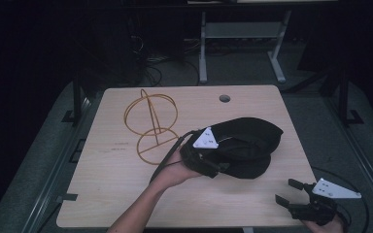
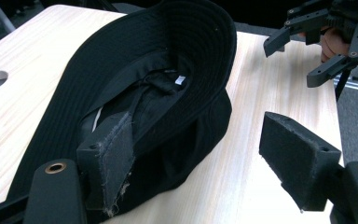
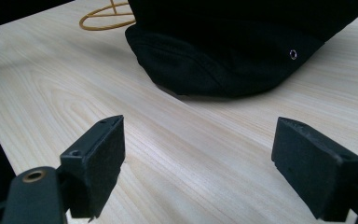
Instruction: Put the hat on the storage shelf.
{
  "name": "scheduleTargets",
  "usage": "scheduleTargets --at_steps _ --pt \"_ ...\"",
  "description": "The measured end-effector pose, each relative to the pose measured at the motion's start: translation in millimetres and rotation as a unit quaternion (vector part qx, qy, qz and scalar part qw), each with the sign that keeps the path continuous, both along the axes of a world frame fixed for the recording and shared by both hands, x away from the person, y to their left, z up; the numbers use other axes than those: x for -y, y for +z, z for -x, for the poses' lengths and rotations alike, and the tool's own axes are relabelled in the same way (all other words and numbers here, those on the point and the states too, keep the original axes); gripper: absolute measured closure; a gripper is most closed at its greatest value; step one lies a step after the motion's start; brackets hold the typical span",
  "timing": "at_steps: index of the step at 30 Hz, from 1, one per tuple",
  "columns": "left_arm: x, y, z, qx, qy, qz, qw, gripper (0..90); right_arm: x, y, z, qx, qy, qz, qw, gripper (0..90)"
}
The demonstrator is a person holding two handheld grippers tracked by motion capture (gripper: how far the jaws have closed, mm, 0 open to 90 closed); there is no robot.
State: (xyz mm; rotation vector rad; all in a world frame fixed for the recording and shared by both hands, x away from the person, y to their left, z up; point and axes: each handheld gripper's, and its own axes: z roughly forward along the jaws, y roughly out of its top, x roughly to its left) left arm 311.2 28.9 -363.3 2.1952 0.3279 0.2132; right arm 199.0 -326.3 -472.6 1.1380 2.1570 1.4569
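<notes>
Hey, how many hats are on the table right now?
1. A black hat lies upside down on the right half of the table, at the left gripper, right of the wire stand. Nothing suggests another hidden beneath it.

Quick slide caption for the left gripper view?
Open left tool at the upturned black hat on the table, one pad inside the brim.

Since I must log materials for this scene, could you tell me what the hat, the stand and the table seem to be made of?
Hat: black woven cloth, matte, judging by stitched brim rows and a sewn label.
Stand: probably thin metal wire with a gold finish; it forms slim hoops.
Table: pale wood or wood-look laminate, smooth, with visible grain lines.
</notes>
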Motion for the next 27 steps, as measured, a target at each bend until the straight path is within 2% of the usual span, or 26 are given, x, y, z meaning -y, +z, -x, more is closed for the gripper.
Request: scheduleTargets --at_steps 9,13,15,21,22,27 --pt "28.1 -4.2 -7.5 -0.007 -0.02 -0.019 0.9996 24.8 0.4 -0.2 -1.0 -0.002 0.001 -0.004 1.0 16.9" --pt "43.0 -10.5 -11.7 -0.005 -0.03 -0.046 0.9985 24.7 0.8 -1.3 -2.0 -0.003 0.001 -0.006 1.0 16.9" --pt "45.6 -11.9 -12.4 -0.007 -0.029 -0.045 0.9985 24.8 0.9 -1.4 -2.4 -0.003 0.002 -0.006 1.0 16.9" --pt "54.0 -19.0 -14.5 -0.002 -0.037 -0.066 0.9971 39.7 1.7 -0.9 -2.5 -0.001 0.001 -0.009 1.0 16.9" --pt "55.7 -20.0 -14.5 0.005 -0.04 -0.072 0.9965 43.9 2.1 -1.0 -2.4 -0.001 -0.001 -0.01 0.9999 16.9" --pt "55.6 -20.2 -13.5 0.007 -0.041 -0.06 0.9973 58.6 2.6 -0.9 -2.5 -0.001 -0.002 -0.01 0.9999 16.9"
